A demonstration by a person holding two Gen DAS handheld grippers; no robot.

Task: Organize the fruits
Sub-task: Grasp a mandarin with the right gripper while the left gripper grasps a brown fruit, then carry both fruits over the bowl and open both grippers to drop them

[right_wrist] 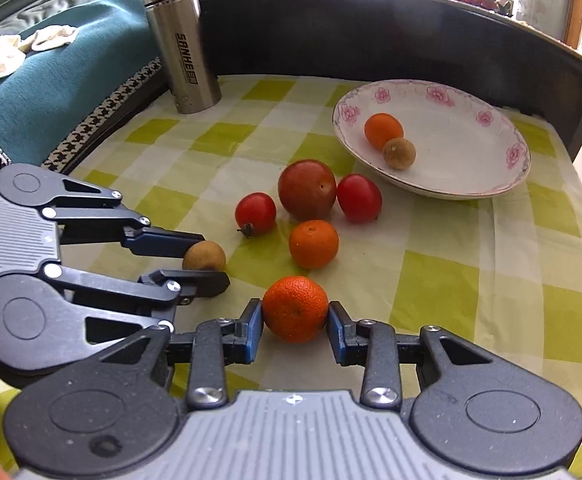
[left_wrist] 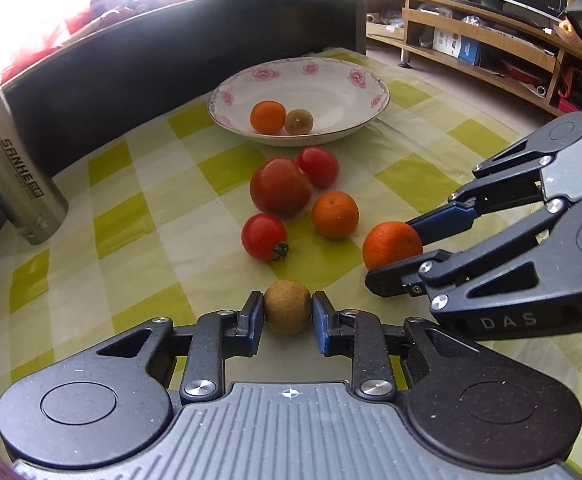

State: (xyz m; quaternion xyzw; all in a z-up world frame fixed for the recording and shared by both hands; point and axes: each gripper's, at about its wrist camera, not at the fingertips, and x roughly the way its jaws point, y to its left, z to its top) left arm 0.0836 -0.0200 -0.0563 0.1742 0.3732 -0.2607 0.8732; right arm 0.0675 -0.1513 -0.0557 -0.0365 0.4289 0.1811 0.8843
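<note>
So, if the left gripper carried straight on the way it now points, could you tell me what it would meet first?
The left gripper, shut on the brown longan, points at the small red tomato; that would likely come first, with the large dark-red tomato behind it. Depth is uncertain.

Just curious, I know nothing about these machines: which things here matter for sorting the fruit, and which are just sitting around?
Job: flowered white bowl, brown longan in left gripper, orange mandarin in right gripper, loose red tomatoes.
Lying about: steel flask, checked tablecloth.

Brushed-metal flask, glossy ceramic bowl
</note>
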